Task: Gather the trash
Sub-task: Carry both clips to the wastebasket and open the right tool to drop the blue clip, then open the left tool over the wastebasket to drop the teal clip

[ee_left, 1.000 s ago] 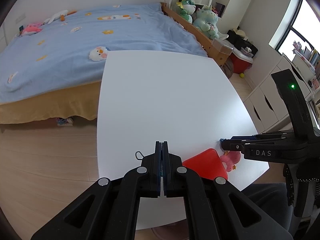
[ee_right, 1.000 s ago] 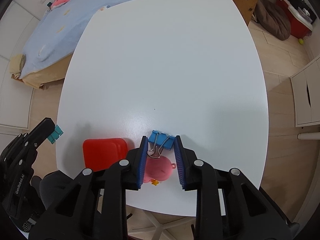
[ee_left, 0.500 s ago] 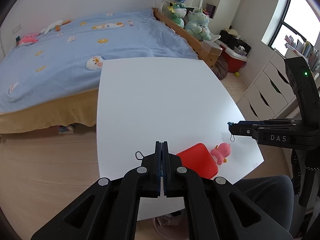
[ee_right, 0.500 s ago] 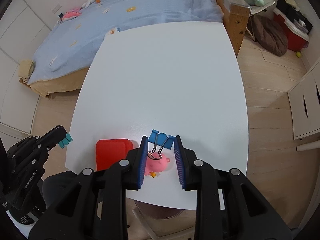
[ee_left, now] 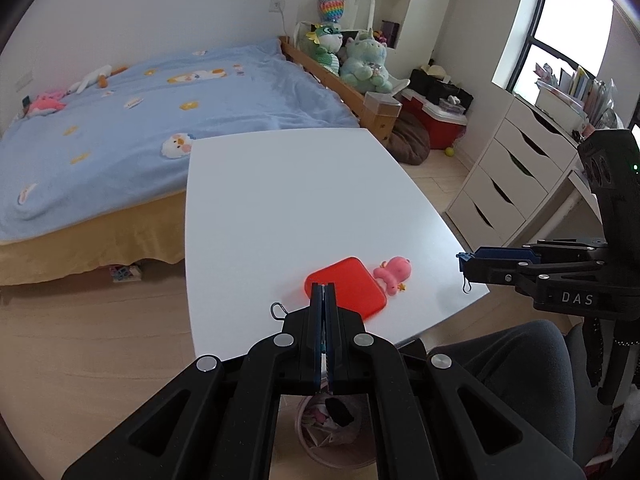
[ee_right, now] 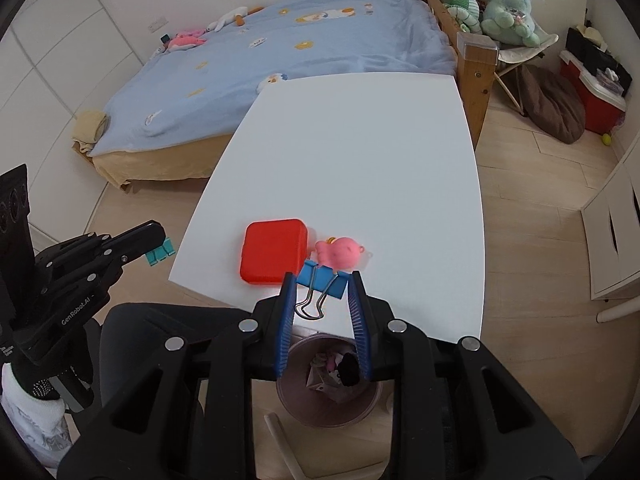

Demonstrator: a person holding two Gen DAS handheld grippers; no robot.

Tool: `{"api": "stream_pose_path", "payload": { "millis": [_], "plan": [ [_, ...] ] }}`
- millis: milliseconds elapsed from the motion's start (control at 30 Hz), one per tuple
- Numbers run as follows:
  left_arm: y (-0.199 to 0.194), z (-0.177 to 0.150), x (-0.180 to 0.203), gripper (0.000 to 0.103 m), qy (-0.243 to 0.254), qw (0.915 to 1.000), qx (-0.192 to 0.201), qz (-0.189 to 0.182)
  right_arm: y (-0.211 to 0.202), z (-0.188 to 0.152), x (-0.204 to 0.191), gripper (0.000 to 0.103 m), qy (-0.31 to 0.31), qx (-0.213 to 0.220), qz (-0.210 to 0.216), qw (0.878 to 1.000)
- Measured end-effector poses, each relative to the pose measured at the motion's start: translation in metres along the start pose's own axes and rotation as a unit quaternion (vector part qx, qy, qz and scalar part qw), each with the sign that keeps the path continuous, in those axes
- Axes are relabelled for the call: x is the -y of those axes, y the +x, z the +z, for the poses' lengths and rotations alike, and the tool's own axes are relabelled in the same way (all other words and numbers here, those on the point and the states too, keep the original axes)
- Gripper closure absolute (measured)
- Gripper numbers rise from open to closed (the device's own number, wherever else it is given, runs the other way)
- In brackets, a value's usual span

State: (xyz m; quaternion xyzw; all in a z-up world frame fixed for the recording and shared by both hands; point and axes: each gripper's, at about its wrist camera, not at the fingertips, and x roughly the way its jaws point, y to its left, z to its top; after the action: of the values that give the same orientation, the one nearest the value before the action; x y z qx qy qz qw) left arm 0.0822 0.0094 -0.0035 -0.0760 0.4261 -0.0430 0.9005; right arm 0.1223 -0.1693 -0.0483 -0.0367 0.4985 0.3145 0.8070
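Right gripper [ee_right: 322, 286]: pinches a blue binder clip [ee_right: 323, 280] above the white table [ee_right: 360, 160] near edge.
Left gripper [ee_left: 324, 294]: pressed together on a teal clip [ee_right: 160, 253], off the table's corner.
Bin [ee_right: 328, 384]: below the edge.

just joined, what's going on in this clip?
A person with two handheld grippers is clearing a white table. The right gripper holds a blue binder clip above the bin on the floor. The left gripper is shut on a teal clip. A red case and pink toy remain on the table.

Two binder clips [ee_right: 322, 279], one red case [ee_right: 274, 250], one pink toy [ee_right: 341, 253].
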Motion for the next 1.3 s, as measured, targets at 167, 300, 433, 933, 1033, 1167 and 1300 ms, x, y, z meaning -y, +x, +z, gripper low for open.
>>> {"api": "stream_pose_path", "payload": {
  "millis": [167,300,433,933,1033,1167,1300],
  "plan": [
    [-0.01,-0.013,0.007,0.102,0.007,0.9999,0.003,-0.007,-0.016,-0.021,-0.008,0.077,-0.013,0.012,0.016,1.0],
    [-0.02,-0.021,0.009,0.102,0.01,0.9999,0.006,-0.01,-0.025,-0.042,-0.01,0.077,-0.022,0.014,0.019,0.999],
    [-0.026,-0.032,0.013,0.102,0.011,0.9998,0.006,-0.013,-0.027,-0.062,-0.012,0.077,-0.025,0.006,0.026,0.999],
    [-0.044,-0.057,0.023,0.102,0.019,0.9994,-0.003,-0.029,-0.016,-0.099,-0.024,0.076,-0.038,-0.027,0.054,0.997],
    [-0.045,-0.057,0.021,0.102,0.02,0.9993,-0.005,-0.03,-0.016,-0.099,-0.026,0.058,-0.045,-0.023,0.049,0.998],
    [-0.045,-0.057,0.021,0.102,0.022,0.9993,-0.005,-0.031,-0.016,-0.098,-0.022,0.013,-0.041,-0.017,0.041,0.998],
    [-0.045,-0.059,0.024,0.102,0.03,0.9988,-0.008,-0.039,-0.018,-0.097,-0.016,0.008,-0.032,-0.014,0.032,0.999]
  ]
}}
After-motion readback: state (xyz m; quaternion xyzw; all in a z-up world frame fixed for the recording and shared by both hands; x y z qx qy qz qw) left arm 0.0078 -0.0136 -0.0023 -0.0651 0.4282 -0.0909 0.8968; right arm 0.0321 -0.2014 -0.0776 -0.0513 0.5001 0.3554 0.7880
